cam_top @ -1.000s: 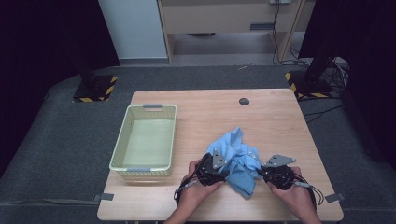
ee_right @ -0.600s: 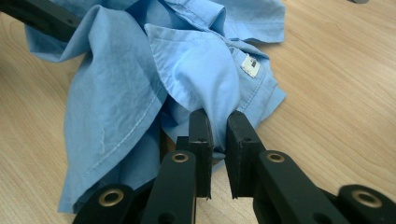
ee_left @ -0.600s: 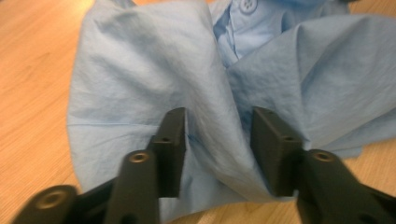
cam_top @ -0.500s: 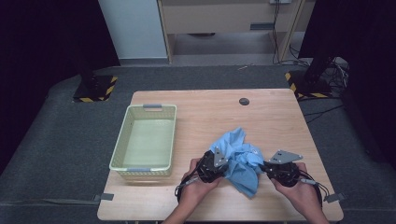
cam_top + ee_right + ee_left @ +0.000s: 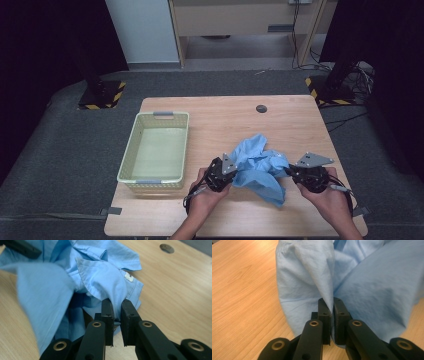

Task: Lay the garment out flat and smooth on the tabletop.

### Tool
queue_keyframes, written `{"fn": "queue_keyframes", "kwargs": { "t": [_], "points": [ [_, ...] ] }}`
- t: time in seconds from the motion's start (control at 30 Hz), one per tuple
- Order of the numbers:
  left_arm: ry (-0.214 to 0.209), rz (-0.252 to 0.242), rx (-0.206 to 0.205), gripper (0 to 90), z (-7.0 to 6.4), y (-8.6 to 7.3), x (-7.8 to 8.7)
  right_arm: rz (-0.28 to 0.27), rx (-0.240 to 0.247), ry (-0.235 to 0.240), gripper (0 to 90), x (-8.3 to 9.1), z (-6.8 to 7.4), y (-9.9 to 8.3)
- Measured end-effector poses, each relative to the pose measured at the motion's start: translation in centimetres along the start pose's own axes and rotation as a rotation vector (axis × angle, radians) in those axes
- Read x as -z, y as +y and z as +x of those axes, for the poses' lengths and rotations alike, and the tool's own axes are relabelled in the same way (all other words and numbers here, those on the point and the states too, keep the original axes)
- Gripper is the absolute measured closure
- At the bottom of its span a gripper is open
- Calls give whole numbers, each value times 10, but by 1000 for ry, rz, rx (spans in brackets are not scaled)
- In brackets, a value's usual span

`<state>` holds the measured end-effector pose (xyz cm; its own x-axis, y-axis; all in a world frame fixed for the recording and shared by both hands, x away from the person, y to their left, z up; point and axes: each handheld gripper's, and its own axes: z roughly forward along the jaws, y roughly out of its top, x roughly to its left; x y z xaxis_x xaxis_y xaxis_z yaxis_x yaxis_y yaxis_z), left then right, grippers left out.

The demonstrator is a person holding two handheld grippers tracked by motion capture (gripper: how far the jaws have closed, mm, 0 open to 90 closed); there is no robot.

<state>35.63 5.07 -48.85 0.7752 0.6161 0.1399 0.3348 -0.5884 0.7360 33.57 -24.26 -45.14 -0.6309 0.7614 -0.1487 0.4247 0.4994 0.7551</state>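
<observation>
Tabletop (image 5: pixel 210 220) of pale grained wood fills the scene, a small dark round port (image 5: pixel 261 108) set in it at twelve o'clock. At nine o'clock from the table's middle stands a pale green plastic basket (image 5: pixel 129 155), rectangular, with slatted walls, and nothing inside it. Near the front edge at about five o'clock lies the blue shirt (image 5: pixel 257 167): thin woven cotton, softly creased, bunched into a loose heap with a stitched hem and a small white label (image 5: pixel 129 276) showing.

Compared with a second ago, the right gripper (image 5: pixel 294 171) has drawn outward toward three o'clock, and the cloth between the two tools looks a little more stretched. I judge this to be the start of spreading the garment out, perhaps to fold it or carry it to the basket.

The left gripper (image 5: pixel 233 176) sits at the heap's nine o'clock side, its black jaws pinched together on a fold of fabric, as its own view shows. The right gripper's jaws are likewise clamped on a rounded fold near the label. Both hold edges only, so the bulk sags on the wood.
</observation>
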Motion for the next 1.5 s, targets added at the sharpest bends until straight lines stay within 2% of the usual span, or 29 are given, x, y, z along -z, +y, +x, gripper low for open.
{"fn": "queue_keyframes", "kwargs": {
  "t": [0.27,0.3,0.37,0.53,0.67,0.77,0.97,1.07,1.13,1.17,1.2,1.27,1.4,1.5],
  "points": [
    [19,43,17,821,6,-11,-4,-26,47,-23,823,19,-3,29],
    [26,44,21,799,7,-11,-4,-27,52,-25,823,20,-3,32],
    [44,35,22,696,6,-10,-4,-22,68,-19,822,18,-1,35],
    [58,-11,24,478,3,-6,0,-12,66,6,822,6,5,31],
    [43,-59,24,371,-1,2,2,-16,58,26,822,2,7,26],
    [57,-69,-27,335,-6,9,2,-14,49,46,821,-3,7,23],
    [46,-67,-48,290,-5,20,-4,14,44,65,819,-11,12,10],
    [30,-27,-57,266,-1,26,-17,19,37,71,818,-13,14,5],
    [21,6,-66,286,1,26,-28,20,37,78,817,-16,15,4],
    [11,20,-74,321,2,26,-34,22,39,82,816,-17,15,4],
    [-4,39,-56,378,2,25,-39,24,41,85,816,-18,16,4],
    [-12,76,-58,470,1,23,-49,31,44,88,814,-20,17,4],
    [-28,124,-53,657,-1,15,-54,42,39,89,807,-26,16,0],
    [-33,146,-65,740,-3,8,-54,48,30,89,801,-32,14,-2]
  ]
}}
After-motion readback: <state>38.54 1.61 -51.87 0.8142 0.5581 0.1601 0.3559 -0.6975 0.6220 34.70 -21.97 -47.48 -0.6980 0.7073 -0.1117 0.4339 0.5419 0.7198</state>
